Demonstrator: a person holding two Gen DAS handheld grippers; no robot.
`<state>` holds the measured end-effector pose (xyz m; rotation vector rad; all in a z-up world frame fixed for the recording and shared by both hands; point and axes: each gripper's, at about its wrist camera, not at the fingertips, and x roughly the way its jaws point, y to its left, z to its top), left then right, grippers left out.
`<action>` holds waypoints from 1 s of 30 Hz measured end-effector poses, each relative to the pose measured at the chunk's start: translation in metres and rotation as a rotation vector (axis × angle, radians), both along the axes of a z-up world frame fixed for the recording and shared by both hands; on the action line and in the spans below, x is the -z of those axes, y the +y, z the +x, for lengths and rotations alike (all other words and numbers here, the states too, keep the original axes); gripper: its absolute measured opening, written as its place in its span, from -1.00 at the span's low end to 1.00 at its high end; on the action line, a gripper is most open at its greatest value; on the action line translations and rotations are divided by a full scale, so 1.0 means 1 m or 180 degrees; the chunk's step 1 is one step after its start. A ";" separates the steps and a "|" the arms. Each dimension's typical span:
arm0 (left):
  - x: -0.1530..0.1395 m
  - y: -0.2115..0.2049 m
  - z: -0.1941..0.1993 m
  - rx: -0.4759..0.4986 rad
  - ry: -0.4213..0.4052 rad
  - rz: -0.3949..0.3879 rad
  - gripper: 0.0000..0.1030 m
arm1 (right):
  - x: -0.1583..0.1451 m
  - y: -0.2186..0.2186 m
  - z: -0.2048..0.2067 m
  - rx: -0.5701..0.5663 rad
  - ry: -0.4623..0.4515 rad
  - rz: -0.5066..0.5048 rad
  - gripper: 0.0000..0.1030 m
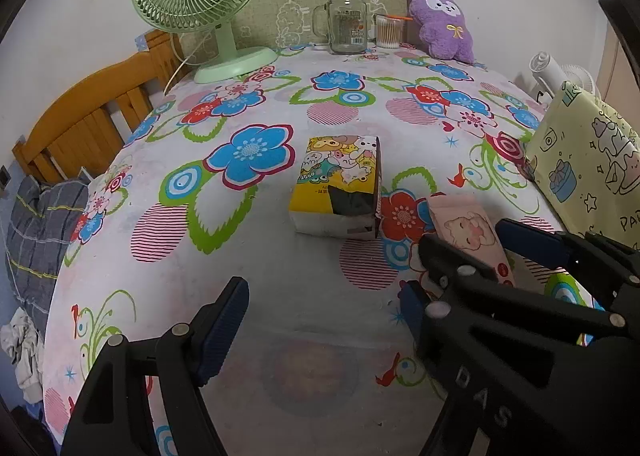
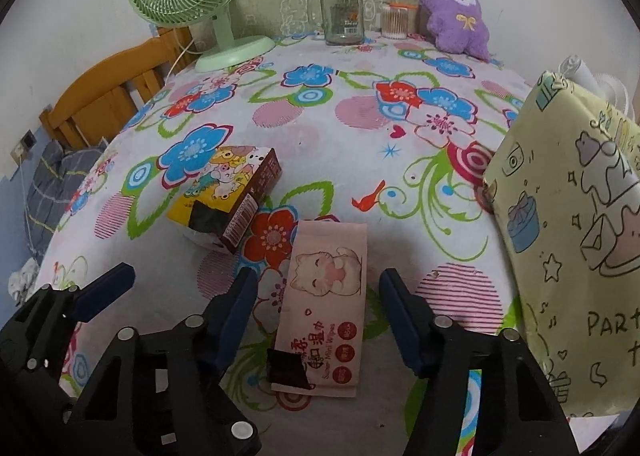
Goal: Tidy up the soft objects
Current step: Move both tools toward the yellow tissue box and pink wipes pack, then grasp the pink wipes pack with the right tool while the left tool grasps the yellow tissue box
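Two claws, both w/ jaws apart, gripping nothing. Right gripper (image 2: 318, 306) straddles the pink wet-wipes pack (image 2: 325, 308) (pads not touching it). Left gripper (image 1: 322, 316) hovers over bare floral sheet (image 1: 280, 276). Yellow tissue pack (image 1: 338, 184) just far-left of wipes; purple plush (image 1: 442, 22) far right.

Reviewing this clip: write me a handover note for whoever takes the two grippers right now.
Right gripper: open, straddling the pink wipes pack, pads not pressing yet.
Left gripper: open, empty, over bare cloth short of the tissue pack.
Things: wipes pack flat on the floral cloth; tissue pack just beyond it to the left, apart; purple plush at the far edge; yellow bag on the right.
Done: nothing grasped so far.
Left: close on the wipes, then handle the tissue pack; where they go is not shown.
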<state>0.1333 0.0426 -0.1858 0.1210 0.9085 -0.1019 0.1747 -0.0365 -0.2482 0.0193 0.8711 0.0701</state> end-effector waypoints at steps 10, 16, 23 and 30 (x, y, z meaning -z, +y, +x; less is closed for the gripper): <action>-0.002 -0.004 0.008 0.0009 0.0031 -0.0002 0.56 | -0.004 -0.002 0.004 -0.0019 0.0009 -0.0017 -0.16; -0.010 -0.006 0.017 -0.0007 -0.0024 0.0013 0.55 | -0.013 -0.006 0.008 -0.0029 -0.0052 0.0048 -0.17; -0.019 -0.009 0.033 0.0015 -0.0064 0.0042 0.55 | -0.026 -0.008 0.018 -0.0018 -0.0146 0.0072 -0.16; -0.024 -0.011 0.047 0.0028 -0.0101 0.0113 0.55 | -0.032 -0.011 0.028 0.0017 -0.0190 0.0137 -0.16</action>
